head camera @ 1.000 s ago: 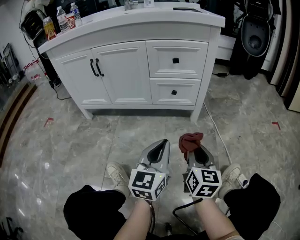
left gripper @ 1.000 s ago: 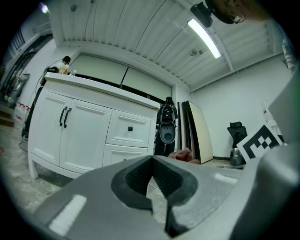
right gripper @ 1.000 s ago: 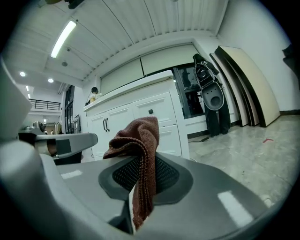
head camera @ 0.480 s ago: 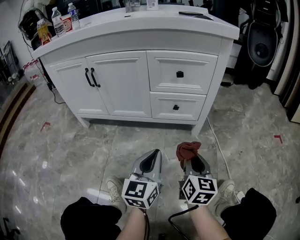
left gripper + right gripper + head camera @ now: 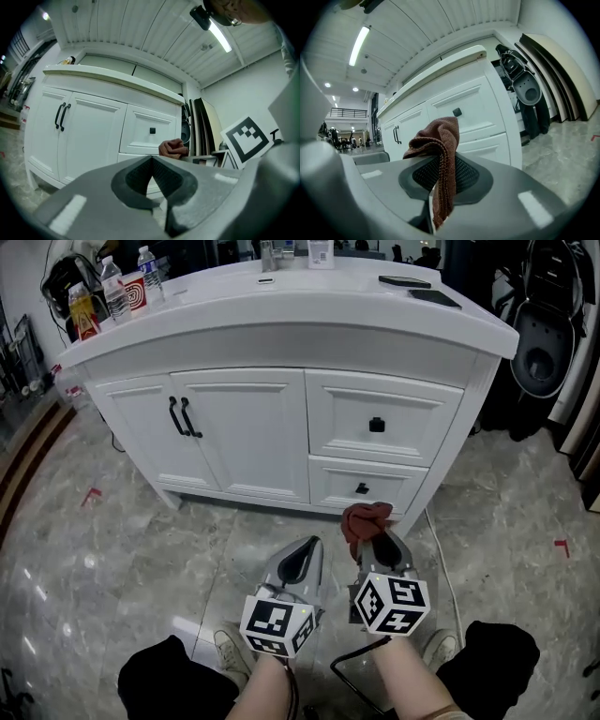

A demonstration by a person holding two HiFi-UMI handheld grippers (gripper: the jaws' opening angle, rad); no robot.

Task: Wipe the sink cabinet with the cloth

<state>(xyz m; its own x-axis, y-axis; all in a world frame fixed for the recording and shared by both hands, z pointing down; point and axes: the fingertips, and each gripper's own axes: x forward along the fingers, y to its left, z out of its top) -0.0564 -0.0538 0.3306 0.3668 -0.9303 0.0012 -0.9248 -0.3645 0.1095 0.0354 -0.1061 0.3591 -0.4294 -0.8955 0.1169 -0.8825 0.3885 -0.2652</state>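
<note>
The right tool (image 5: 377, 542) is clenched on a rust-brown woven cloth (image 5: 365, 519). In the right gripper view (image 5: 440, 165) a fold of that cloth (image 5: 438, 135) bunches above the jaw tips and a strip hangs down between them. Just to its left, the left tool (image 5: 308, 551) is clenched too. The left gripper view (image 5: 151, 162) shows its ribbed pads (image 5: 165, 177) meeting at the tip with nothing between them. Both tools hang low over the grey marbled tile floor (image 5: 112, 549), pointing at the white sink cabinet (image 5: 246, 442), with the cloth near its lower drawer but apart from it.

The cabinet's two doors at the left carry a pair of black bar handles (image 5: 179, 416). The two drawers at the right each have a black square knob, the upper (image 5: 376, 425) and the lower (image 5: 362, 488). Doors and drawers are all shut, so nothing inside shows.

On the white counter (image 5: 309, 298) above, at the far left end, stand two clear plastic bottles (image 5: 113, 289) (image 5: 148, 262), a red-and-white cup (image 5: 132, 292) between them and a yellow-labelled bottle (image 5: 82, 315). What they hold is too small to tell. Two flat dark slabs (image 5: 405, 281) (image 5: 434, 297) lie at the far right end. A thin white cable (image 5: 441, 554) runs along the floor right of the tools.
</note>
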